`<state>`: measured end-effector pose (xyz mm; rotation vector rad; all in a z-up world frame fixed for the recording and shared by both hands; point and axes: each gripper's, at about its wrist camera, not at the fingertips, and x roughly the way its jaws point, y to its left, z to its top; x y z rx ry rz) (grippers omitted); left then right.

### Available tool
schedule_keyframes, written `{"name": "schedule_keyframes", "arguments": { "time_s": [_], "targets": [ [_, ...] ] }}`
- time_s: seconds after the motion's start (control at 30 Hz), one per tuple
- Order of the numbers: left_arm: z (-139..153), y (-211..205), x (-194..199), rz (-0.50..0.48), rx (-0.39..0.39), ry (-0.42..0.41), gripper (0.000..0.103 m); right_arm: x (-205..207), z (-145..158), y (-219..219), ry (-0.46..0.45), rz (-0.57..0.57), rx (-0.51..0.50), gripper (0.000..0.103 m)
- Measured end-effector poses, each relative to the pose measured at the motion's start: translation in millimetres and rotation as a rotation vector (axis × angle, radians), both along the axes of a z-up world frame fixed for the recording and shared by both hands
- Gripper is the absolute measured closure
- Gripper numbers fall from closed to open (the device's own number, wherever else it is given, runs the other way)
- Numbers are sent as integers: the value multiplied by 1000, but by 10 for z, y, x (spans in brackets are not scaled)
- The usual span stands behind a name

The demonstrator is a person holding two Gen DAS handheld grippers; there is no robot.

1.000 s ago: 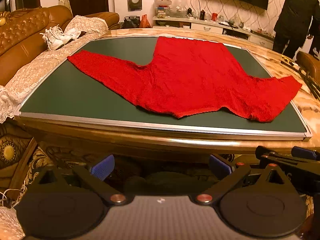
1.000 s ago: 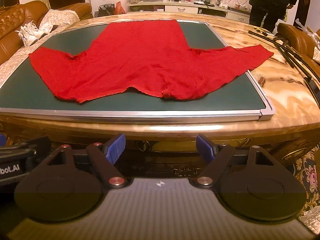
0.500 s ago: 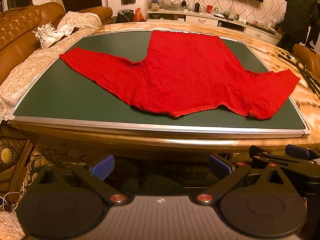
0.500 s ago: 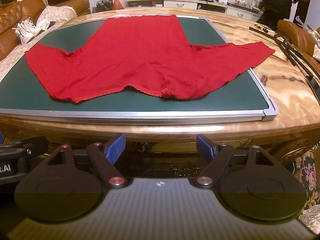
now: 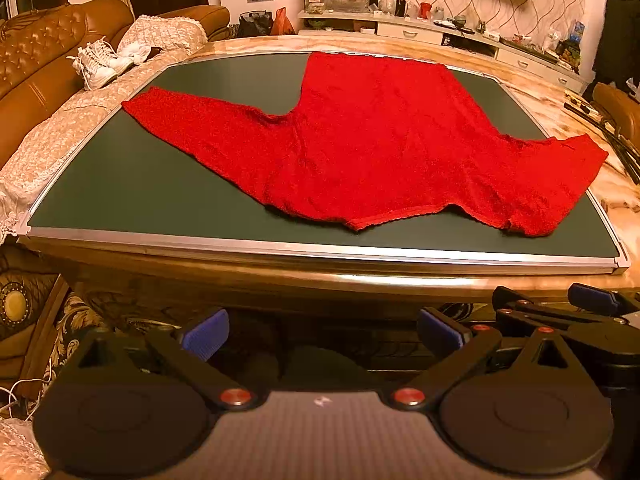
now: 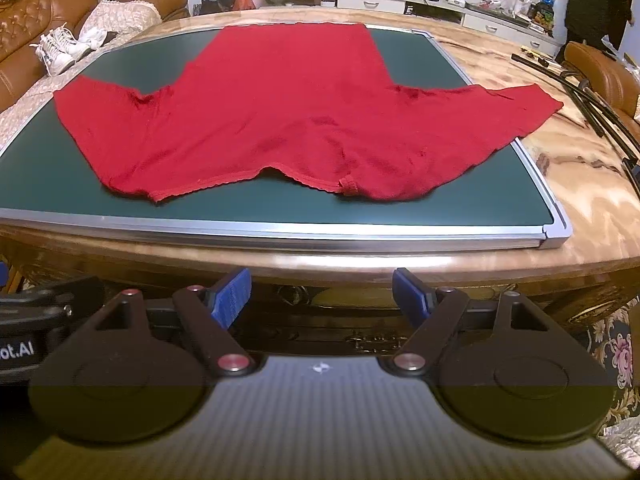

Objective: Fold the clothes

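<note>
A red long-sleeved top [image 5: 372, 140] lies spread flat on the green mat [image 5: 132, 184], neckline toward me, sleeves out to both sides; it also shows in the right wrist view [image 6: 288, 104]. Its right sleeve end hangs over the mat's edge onto the marble table [image 6: 592, 184]. My left gripper [image 5: 322, 334] is open and empty, below and in front of the table's near edge. My right gripper [image 6: 322, 294] is open and empty, also in front of the near edge; part of it shows in the left wrist view [image 5: 576, 312].
A brown leather sofa [image 5: 36, 80] with white sneakers [image 5: 96, 66] stands at the left. A long cabinet [image 5: 440, 32] with bottles runs along the back wall. A person in dark clothes [image 6: 596, 0] stands at the back right. Black rods [image 6: 580, 92] lie on the table's right side.
Both grippers have risen and come a little closer to the table, so the top sits lower and larger in both views. Both stay open.
</note>
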<state>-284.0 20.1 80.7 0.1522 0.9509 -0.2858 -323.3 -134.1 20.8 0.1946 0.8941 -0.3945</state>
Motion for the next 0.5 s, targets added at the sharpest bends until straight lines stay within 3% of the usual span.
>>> {"name": "schedule_keyframes", "arguments": {
  "time_s": [0.5],
  "targets": [
    [-18, -21, 1, 15, 19, 5, 0, 1, -17, -11, 4, 3, 9, 17]
  ]
}}
